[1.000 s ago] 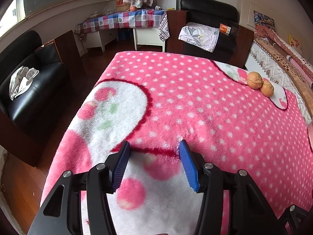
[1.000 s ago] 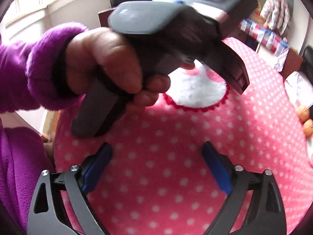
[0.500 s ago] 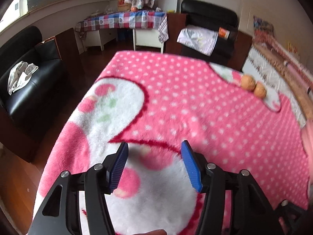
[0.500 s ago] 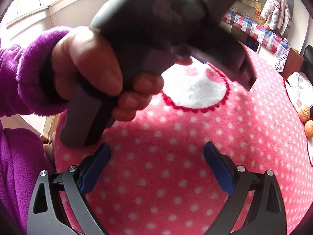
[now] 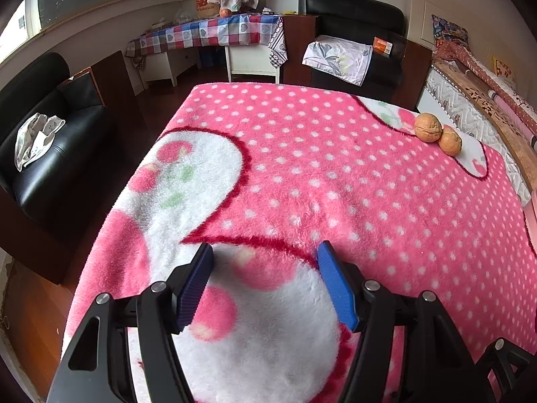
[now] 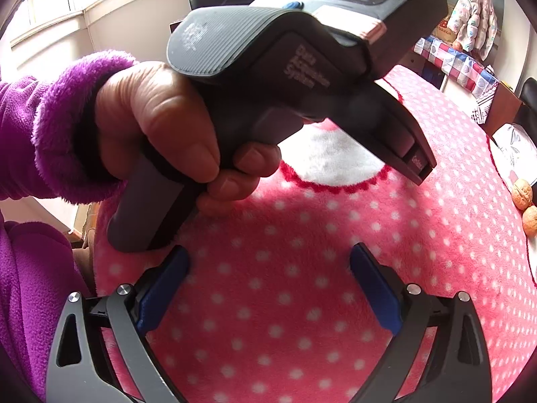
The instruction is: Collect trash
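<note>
Two walnuts (image 5: pixel 437 134) touching each other at far right edge of pink polka-dot blanket (image 5: pixel 302 174), on a white patch; also seen at right edge from right wrist view (image 6: pixel 525 206). No bin, bag or other container visible in either view.

Left gripper (image 5: pixel 265 285) low over blanket's near white-and-pink patch, jaws moderately apart, blue pads (image 5: pixel 337 288) bare, nothing held. Right gripper (image 6: pixel 268 288) jaws spread wide, wider than left, nothing between them, above dotted blanket. Well apart from walnuts, both.

Left hand (image 6: pixel 174 134) in purple fleece sleeve (image 6: pixel 60 134) wrapped round grey handle of left device, filling upper part of right wrist view.

Versus a second ago: left view nearly same framing, walnuts same spot, jaw gap unchanged. Half a second ago blurred and shifted, now sharp again. Right jaws same wide gap; hand and handle slightly nearer lens.

Black sofa (image 5: pixel 50 154) left with crumpled cloth (image 5: pixel 35 137); checked tablecloth (image 5: pixel 208 33) beyond.
</note>
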A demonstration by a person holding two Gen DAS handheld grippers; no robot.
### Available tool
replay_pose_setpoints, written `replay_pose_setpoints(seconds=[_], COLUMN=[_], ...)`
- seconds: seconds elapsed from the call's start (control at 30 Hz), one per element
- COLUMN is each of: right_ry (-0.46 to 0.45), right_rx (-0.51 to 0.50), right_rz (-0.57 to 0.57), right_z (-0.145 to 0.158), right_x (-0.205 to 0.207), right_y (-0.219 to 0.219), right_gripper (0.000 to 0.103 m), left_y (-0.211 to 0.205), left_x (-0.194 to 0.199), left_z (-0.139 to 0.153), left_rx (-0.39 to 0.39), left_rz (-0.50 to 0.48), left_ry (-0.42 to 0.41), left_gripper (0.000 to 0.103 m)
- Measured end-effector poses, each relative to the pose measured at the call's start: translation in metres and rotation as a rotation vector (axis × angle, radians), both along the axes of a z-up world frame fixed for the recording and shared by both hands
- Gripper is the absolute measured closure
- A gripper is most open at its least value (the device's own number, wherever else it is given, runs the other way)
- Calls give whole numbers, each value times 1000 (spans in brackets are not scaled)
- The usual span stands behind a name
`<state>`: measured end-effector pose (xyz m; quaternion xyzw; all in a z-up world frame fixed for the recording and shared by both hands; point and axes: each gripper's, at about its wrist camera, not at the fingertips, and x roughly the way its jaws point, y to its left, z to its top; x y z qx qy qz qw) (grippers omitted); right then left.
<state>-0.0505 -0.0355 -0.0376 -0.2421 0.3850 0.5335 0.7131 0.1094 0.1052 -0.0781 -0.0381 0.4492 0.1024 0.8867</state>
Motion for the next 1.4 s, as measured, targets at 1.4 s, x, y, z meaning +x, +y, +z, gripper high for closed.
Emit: replay_pose_setpoints(seconds=[1.4], right_ry=[0], right_rx=[1], right_rz=[0], right_z=[0], right_x=[3], right_y=[-1], right_gripper=[6], left_y=[1], left_x=[-1], left_z=[0], left_rx=[-19], left_rz=[-3], left_ry=[-6], left_gripper=[38])
